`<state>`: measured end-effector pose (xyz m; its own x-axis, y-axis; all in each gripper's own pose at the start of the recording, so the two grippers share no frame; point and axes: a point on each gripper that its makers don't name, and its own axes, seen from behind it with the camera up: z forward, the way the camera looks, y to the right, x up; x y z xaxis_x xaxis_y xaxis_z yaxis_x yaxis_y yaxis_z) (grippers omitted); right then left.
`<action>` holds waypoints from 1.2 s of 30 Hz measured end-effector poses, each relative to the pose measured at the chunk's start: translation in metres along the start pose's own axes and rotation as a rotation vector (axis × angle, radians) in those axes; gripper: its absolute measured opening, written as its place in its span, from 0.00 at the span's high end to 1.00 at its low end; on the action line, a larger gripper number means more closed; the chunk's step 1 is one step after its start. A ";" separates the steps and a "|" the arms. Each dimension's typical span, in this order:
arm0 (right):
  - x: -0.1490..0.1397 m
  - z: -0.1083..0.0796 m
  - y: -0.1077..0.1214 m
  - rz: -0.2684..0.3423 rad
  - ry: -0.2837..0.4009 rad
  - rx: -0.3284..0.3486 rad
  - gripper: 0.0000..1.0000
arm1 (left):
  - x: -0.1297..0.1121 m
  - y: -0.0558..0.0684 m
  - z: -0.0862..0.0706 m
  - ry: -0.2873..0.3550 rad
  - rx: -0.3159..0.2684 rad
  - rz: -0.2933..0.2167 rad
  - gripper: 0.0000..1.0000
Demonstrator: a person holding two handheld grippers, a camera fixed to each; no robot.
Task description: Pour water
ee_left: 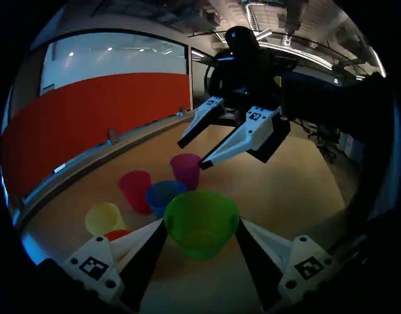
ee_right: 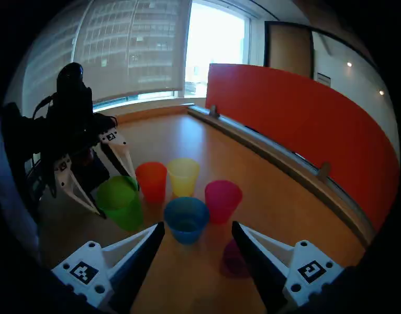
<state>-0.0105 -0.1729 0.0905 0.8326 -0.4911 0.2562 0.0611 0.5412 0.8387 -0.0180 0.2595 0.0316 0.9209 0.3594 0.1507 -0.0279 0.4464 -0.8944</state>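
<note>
- Six small plastic cups stand in a close group on the pale wooden table (ee_right: 211,138). In the right gripper view the round blue plastic cup (ee_right: 186,219) is the front one of the group.
- The translucent green plastic cup (ee_right: 119,201) stands to the left of the blue cup, a little apart. The orange plastic cup (ee_right: 151,180) and the yellow plastic cup (ee_right: 182,176) stand just behind the blue cup. The pink plastic cup (ee_right: 222,200) is just beside it on the right, and a dark purple plastic cup (ee_right: 233,259) is near it, to the right and toward the camera.
- The left gripper (ee_left: 199,222) has its fingers spread wide, one on each side of the green cup and close to its rim. The cup seems to rest on the table, and I cannot tell if the fingers press on it.
- The right gripper (ee_right: 197,225) is released and holds nothing. Its tips stand just in front of the blue cup and do not touch it.
- In my judgement the task is at its beginning: all the cups stand upright and no water is running.
- Whether any cup holds water I cannot tell.
- What is left seems to be nearly everything: to close on the green cup, lift it, bring it over another cup and tilt it.
</note>
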 end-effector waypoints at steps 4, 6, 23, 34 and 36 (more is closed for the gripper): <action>0.002 0.001 0.000 0.001 0.004 0.001 0.00 | 0.014 -0.008 -0.011 0.039 0.028 -0.008 0.13; 0.003 0.001 -0.001 0.002 0.007 0.002 0.00 | 0.022 -0.012 -0.018 0.059 0.042 -0.010 0.13; 0.007 0.009 -0.004 0.002 0.015 0.015 0.00 | 0.073 -0.027 -0.060 0.160 0.111 0.021 0.13; 0.011 0.019 -0.010 -0.004 0.013 0.034 0.00 | 0.097 -0.032 -0.079 0.238 0.123 -0.019 0.12; 0.011 0.020 -0.011 -0.004 0.013 0.037 0.00 | 0.100 -0.035 -0.081 0.244 0.128 -0.026 0.12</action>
<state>-0.0130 -0.1983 0.0938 0.8394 -0.4842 0.2469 0.0440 0.5132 0.8571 0.1061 0.2132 0.0441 0.9880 0.1452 0.0533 -0.0374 0.5586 -0.8286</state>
